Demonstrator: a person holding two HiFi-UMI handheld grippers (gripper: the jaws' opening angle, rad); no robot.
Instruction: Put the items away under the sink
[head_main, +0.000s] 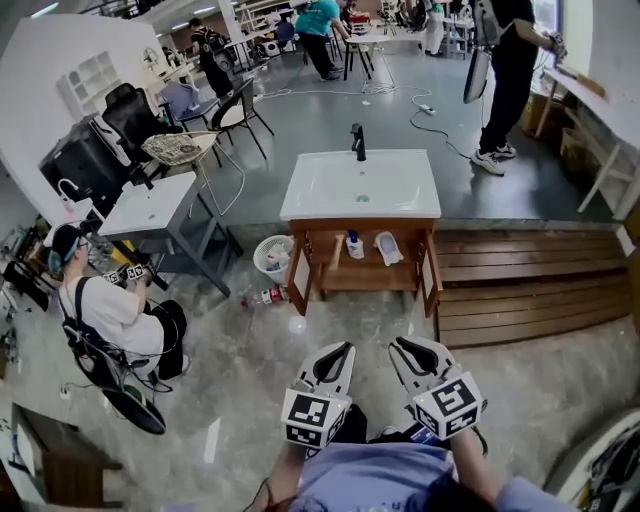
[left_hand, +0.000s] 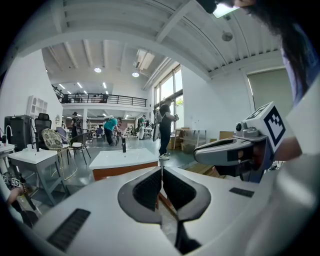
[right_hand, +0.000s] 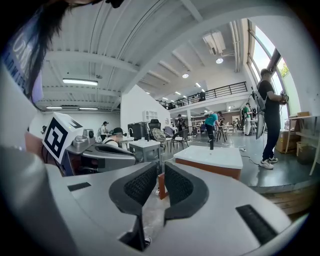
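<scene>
My L gripper (head_main: 336, 352) was shut, empty; my R gripper (head_main: 412, 346) was nearly shut, thin slit, nothing in it. Both were well short of the cabinet (head_main: 431, 272), doors open. Blue-cap bottle (head_main: 354, 245) & white item (head_main: 388, 248) sat on its shelf under the sink (head_main: 400, 200); another bottle (head_main: 266, 296) lay on floor by bin (head_main: 271, 256).
</scene>
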